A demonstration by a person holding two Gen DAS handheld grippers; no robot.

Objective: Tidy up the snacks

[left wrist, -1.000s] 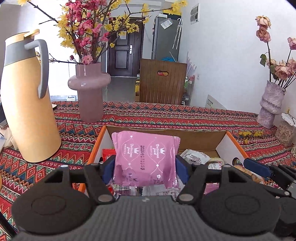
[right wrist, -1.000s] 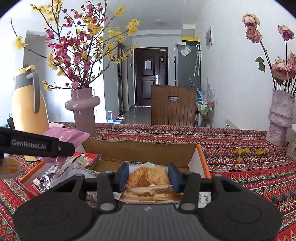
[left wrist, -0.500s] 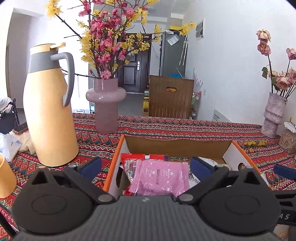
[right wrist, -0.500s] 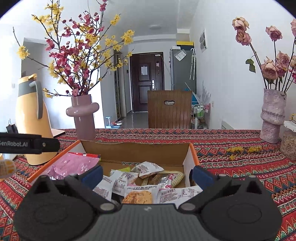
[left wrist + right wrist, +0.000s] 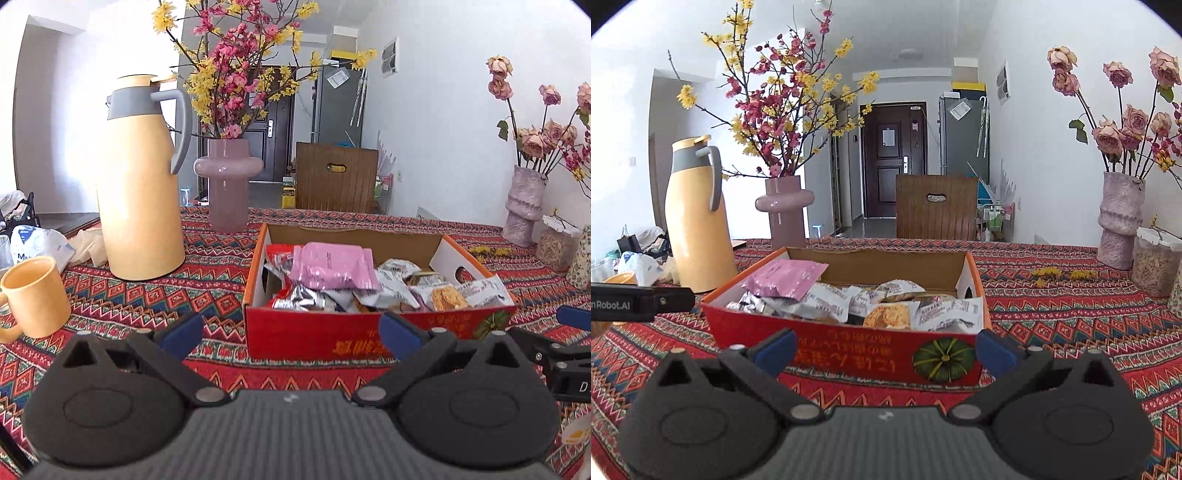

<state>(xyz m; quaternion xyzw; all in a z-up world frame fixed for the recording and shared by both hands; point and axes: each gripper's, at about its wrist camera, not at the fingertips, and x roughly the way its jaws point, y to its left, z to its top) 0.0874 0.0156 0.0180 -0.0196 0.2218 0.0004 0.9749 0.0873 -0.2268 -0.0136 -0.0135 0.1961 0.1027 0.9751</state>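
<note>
A red cardboard box (image 5: pixel 325 334) (image 5: pixel 849 349) stands on the patterned tablecloth, filled with several wrapped snacks. A pink snack packet (image 5: pixel 332 271) (image 5: pixel 786 277) lies on top at the box's left. A cookie packet (image 5: pixel 888 315) (image 5: pixel 448 297) lies at the box's front right. My left gripper (image 5: pixel 291 334) is open and empty, in front of the box's near wall. My right gripper (image 5: pixel 884 347) is open and empty, also just in front of the box. The right gripper's finger (image 5: pixel 574 317) shows at the right edge of the left wrist view.
A tall yellow thermos jug (image 5: pixel 142 184) and a yellow mug (image 5: pixel 35 295) stand left of the box. A pink vase with flowering branches (image 5: pixel 227 184) stands behind. A textured vase with roses (image 5: pixel 1119 221) and a jar (image 5: pixel 1156 262) stand at the right.
Both grippers opened, dropping the pink packet and the cookie packet into the box, then pulled back toward me to the box's near side.
</note>
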